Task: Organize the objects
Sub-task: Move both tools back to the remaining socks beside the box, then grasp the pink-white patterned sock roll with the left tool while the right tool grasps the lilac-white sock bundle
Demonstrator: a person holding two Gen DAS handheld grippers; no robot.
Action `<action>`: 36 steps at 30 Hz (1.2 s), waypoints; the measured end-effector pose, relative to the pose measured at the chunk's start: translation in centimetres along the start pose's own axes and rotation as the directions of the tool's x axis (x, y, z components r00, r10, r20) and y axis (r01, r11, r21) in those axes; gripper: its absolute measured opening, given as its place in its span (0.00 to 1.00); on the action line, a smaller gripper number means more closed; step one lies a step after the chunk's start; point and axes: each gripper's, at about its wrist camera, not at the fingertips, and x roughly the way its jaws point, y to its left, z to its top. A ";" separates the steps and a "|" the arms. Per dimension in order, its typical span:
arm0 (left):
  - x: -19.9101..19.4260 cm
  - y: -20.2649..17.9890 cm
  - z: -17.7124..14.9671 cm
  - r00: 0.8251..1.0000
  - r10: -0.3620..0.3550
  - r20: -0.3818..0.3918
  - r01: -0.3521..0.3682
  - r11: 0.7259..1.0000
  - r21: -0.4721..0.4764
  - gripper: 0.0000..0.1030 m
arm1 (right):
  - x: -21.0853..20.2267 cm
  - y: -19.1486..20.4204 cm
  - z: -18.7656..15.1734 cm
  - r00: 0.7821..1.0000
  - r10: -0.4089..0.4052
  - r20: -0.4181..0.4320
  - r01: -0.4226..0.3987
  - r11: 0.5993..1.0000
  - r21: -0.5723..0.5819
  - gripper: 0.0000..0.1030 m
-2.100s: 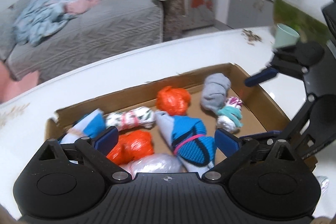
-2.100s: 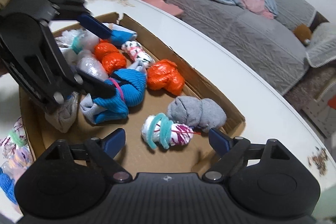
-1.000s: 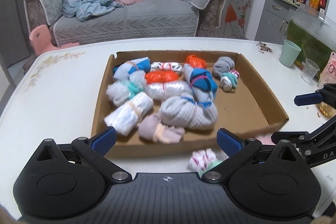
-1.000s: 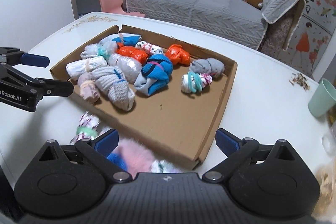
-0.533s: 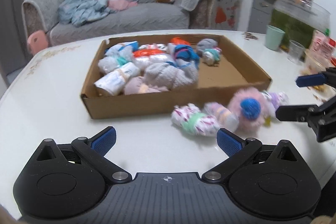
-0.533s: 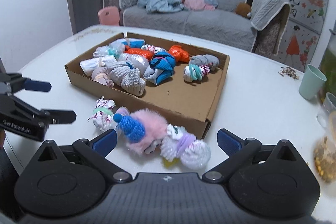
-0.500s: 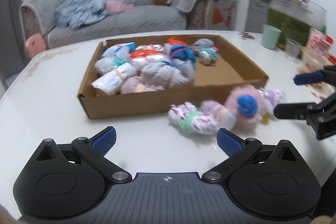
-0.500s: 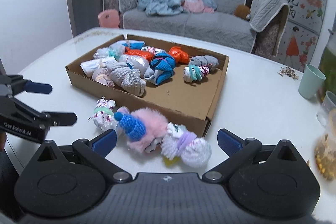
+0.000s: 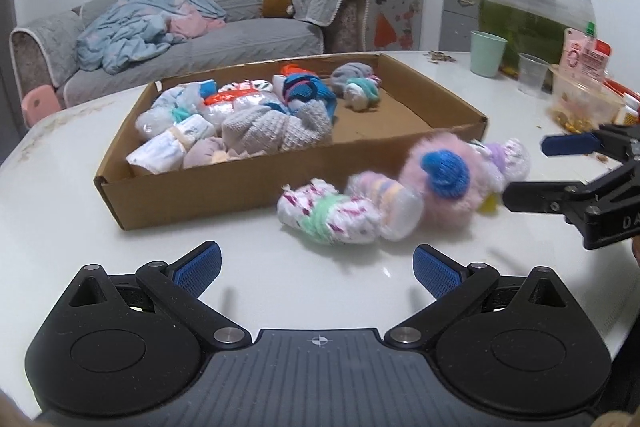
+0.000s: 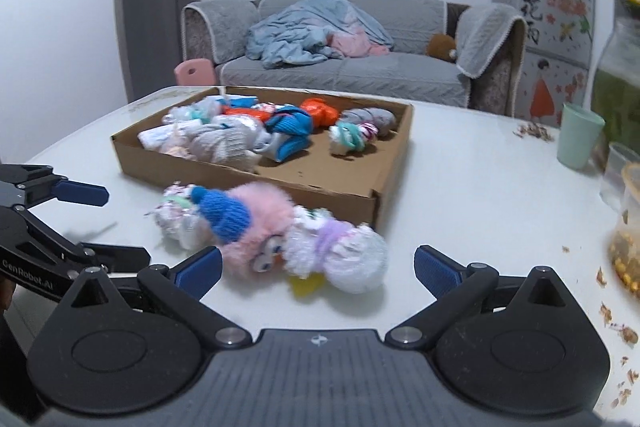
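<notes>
— How much room have you got around the box?

— My left gripper point(image 9: 316, 269) hangs with its pads spread wide and nothing between them, over bare glossy white table point(image 9: 60, 227). The cardboard box point(image 9: 240, 183) lies toward 11 o'clock from it, its near wall a straight raw-edged strip. Open tabletop runs along that wall on the left; on the right a row of bundles lies just outside it.

— And the other side?

— My right gripper point(image 10: 318, 269) is also released, fingers well apart and empty. At its 12 o'clock, close in, sits the fluffy white bundle with a lilac band point(image 10: 340, 251), touching the pink furry ball with a blue knitted cap point(image 10: 256, 223). Past those, toward 11, the white speckled roll with a mint band point(image 10: 176, 215) lies near the box's front wall. The box's right corner stands at 12 o'clock, and smooth clear table stretches toward 1.

— What's inside?

— Knotted sock rolls crowd the left half: a ribbed grey knit one point(image 9: 276, 129), a blue one point(image 9: 308, 93), orange ones behind. The right half shows bare brown floor point(image 9: 384, 119), flat and matte. A mint cup point(image 10: 580, 137) stands at 2 o'clock, well apart.
</notes>
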 end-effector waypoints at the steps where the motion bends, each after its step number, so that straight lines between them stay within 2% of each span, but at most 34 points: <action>1: 0.3 0.2 0.2 1.000 0.007 -0.005 -0.007 1.000 -0.010 1.00 | 0.2 -0.3 -0.1 1.000 -0.008 -0.003 0.008 1.000 0.003 0.99; 9: 2.5 1.1 1.4 0.999 0.035 -0.034 -0.037 0.998 -0.057 1.00 | 2.2 -1.4 0.0 0.998 -0.039 -0.047 0.039 0.999 -0.004 0.97; 13: 2.7 1.8 1.2 0.995 0.087 -0.046 -0.089 0.994 -0.060 1.00 | 2.8 -1.5 0.1 0.998 -0.027 -0.060 0.026 1.000 -0.007 0.95; 17: 2.1 3.6 0.5 0.989 0.131 -0.069 -0.137 0.987 -0.087 1.00 | 2.3 -2.2 -0.2 0.997 -0.058 -0.050 0.059 0.998 0.013 0.96; 20: 1.8 4.5 0.0 0.991 0.112 -0.079 -0.121 0.986 -0.115 1.00 | 1.7 -2.9 -0.6 0.992 -0.110 -0.054 0.113 0.992 0.052 0.97; 24: 1.7 4.2 -0.1 0.992 0.104 -0.065 -0.111 0.988 -0.111 1.00 | 1.0 -2.9 -0.8 0.995 -0.089 -0.050 0.094 0.992 0.087 0.99; 32: 2.9 3.1 1.0 0.995 0.088 -0.035 -0.090 0.994 -0.058 1.00 | 2.6 -1.9 0.1 0.994 -0.088 -0.072 0.092 0.994 0.062 0.99; 34: 3.3 3.2 1.2 0.996 0.084 -0.038 -0.086 0.995 -0.052 1.00 | 3.1 -2.0 0.3 0.992 -0.098 -0.085 0.104 0.992 0.070 0.97; 36: 3.9 3.4 1.6 0.996 0.073 -0.048 -0.076 0.995 -0.066 0.99 | 3.5 -2.0 0.4 0.990 -0.107 -0.094 0.114 0.990 0.079 0.89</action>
